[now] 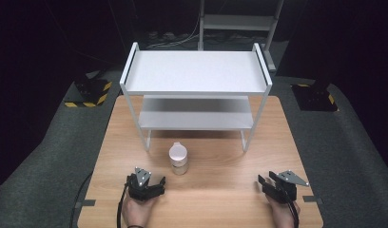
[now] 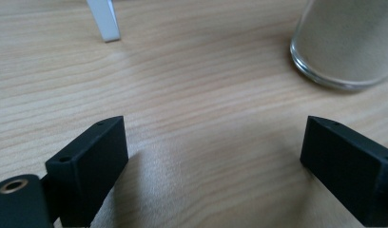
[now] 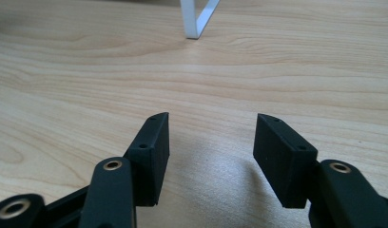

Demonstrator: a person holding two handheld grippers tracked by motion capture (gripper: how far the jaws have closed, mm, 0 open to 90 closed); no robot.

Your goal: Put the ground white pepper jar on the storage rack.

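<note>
A small glass jar (image 1: 179, 160) with a white lid, filled with a pale powder, stands upright on the wooden table (image 1: 216, 190) in front of the shelf. My left gripper (image 1: 147, 179) rests low on the table just left of and nearer than the jar, held by a hand. In the left gripper view its jaws (image 2: 213, 156) stand wide open over bare wood, with the jar's base (image 2: 349, 42) ahead to the right. My right gripper (image 1: 269, 178) sits at the table's near right, and its jaws (image 3: 211, 147) are open with nothing between them.
A white two-tier metal shelf (image 1: 194, 72) stands at the back middle of the table, both tiers bare. One of its legs (image 2: 104, 21) shows ahead of the left gripper, another leg (image 3: 194, 19) ahead of the right. Dark grey floor surrounds the table.
</note>
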